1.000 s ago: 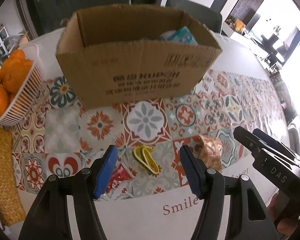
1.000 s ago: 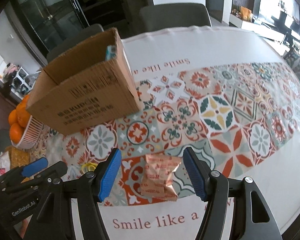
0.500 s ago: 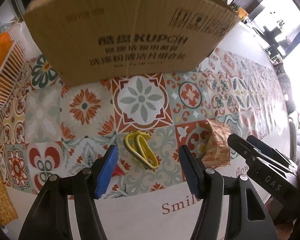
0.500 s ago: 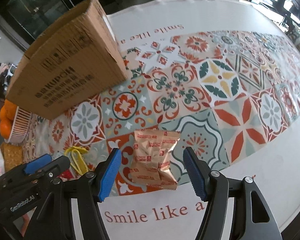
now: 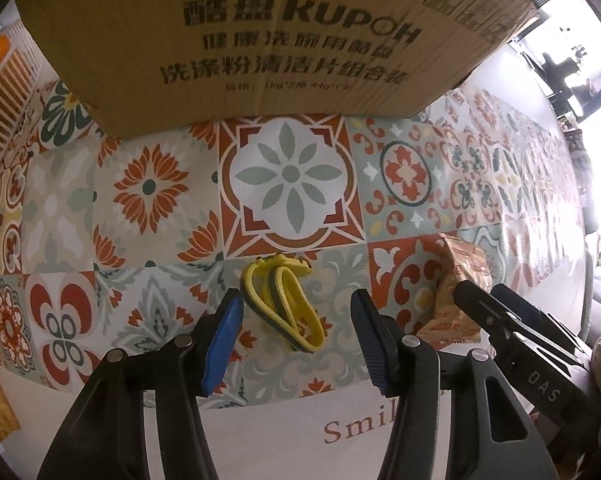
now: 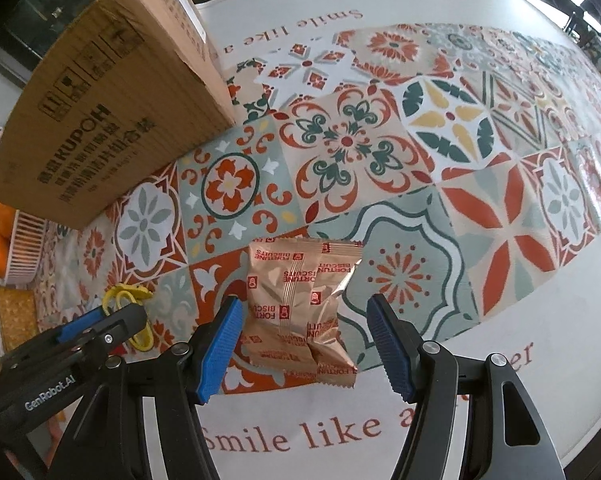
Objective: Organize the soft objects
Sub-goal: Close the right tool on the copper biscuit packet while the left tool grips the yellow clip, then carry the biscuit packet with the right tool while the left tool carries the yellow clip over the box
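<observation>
A folded yellow-and-grey band (image 5: 284,304) lies on the patterned tablecloth (image 5: 292,184). My left gripper (image 5: 298,320) hangs just above it with the band between its blue pads; the jaws are closing and the pads stand apart from it. A copper-coloured biscuit packet (image 6: 300,304) lies flat between the pads of my right gripper (image 6: 304,320), which is open and clear of it. The packet (image 5: 456,280) also shows at the right of the left wrist view, behind the right gripper's fingers (image 5: 512,328). The cardboard box (image 5: 260,36) stands just beyond.
A white basket of oranges (image 6: 18,240) sits left of the box, on a woven yellow mat (image 6: 14,312). The cardboard box (image 6: 100,112) fills the upper left of the right wrist view. The tablecloth's white border with red lettering (image 6: 292,436) runs along the near edge.
Both grippers have sunk toward the table and tilted further down, so the box looms larger. The left jaws have narrowed around the yellow band. The right jaws kept their width.
</observation>
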`<action>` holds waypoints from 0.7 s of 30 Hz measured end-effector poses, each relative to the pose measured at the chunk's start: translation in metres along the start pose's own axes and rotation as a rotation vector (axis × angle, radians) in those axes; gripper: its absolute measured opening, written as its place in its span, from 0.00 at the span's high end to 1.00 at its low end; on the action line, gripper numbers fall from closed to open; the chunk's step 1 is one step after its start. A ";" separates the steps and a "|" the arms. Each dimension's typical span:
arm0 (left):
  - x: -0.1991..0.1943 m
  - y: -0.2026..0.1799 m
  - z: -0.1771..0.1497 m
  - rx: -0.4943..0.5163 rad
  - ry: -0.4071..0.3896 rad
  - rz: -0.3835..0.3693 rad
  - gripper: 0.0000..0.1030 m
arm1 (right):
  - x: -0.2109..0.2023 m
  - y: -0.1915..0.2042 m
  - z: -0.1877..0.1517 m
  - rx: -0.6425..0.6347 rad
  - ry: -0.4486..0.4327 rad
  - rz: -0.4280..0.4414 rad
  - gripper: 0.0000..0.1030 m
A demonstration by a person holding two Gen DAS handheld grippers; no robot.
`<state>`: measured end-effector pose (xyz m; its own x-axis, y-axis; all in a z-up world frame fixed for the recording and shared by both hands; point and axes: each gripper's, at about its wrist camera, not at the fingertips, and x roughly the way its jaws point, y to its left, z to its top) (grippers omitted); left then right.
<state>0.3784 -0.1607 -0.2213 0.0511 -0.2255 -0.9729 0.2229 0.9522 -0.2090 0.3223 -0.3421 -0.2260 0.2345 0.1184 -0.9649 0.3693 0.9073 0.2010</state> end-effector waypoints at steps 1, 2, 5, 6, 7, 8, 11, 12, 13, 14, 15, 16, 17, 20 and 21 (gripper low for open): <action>0.003 0.000 0.000 -0.004 0.007 0.001 0.52 | 0.002 -0.001 0.001 0.003 0.007 0.001 0.36; 0.004 0.001 0.001 -0.005 0.011 0.000 0.53 | 0.004 -0.001 0.001 0.006 0.010 0.003 0.36; 0.012 -0.002 0.003 -0.011 0.022 -0.001 0.58 | 0.008 -0.004 0.003 0.015 0.016 0.012 0.36; 0.014 -0.003 0.003 -0.015 0.026 -0.004 0.60 | 0.009 -0.005 0.003 0.016 0.015 0.018 0.36; 0.016 -0.003 0.003 -0.019 0.030 -0.007 0.61 | 0.010 -0.005 0.003 0.015 0.015 0.017 0.36; 0.018 -0.004 0.004 -0.025 0.034 -0.011 0.62 | 0.011 -0.005 0.003 0.013 0.016 0.017 0.36; 0.023 -0.004 0.004 -0.040 0.044 -0.023 0.66 | 0.015 -0.003 0.003 0.011 0.025 0.026 0.36; 0.023 -0.004 0.005 -0.041 0.039 -0.021 0.67 | 0.016 -0.003 0.003 0.010 0.027 0.034 0.36; 0.024 -0.005 0.005 -0.042 0.041 -0.021 0.72 | 0.018 -0.002 0.003 0.011 0.028 0.035 0.36; 0.024 -0.006 0.007 -0.045 0.039 -0.018 0.75 | 0.019 -0.001 0.003 0.010 0.030 0.037 0.36; 0.025 -0.005 0.007 -0.050 0.037 -0.016 0.75 | 0.020 0.000 0.003 0.008 0.031 0.040 0.36; 0.026 -0.004 0.007 -0.055 0.037 -0.022 0.75 | 0.022 0.003 0.003 0.007 0.030 0.044 0.37; 0.025 -0.003 0.007 -0.056 0.034 -0.027 0.75 | 0.023 0.004 0.003 0.006 0.028 0.048 0.39; 0.023 0.002 0.005 -0.053 0.030 -0.036 0.78 | 0.024 0.009 0.002 -0.007 0.023 0.055 0.49; 0.023 0.004 0.005 -0.052 0.029 -0.040 0.78 | 0.023 0.011 0.000 -0.012 0.020 0.059 0.49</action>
<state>0.3850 -0.1635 -0.2437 0.0148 -0.2582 -0.9660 0.1732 0.9522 -0.2518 0.3320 -0.3296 -0.2460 0.2378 0.1792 -0.9546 0.3442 0.9035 0.2554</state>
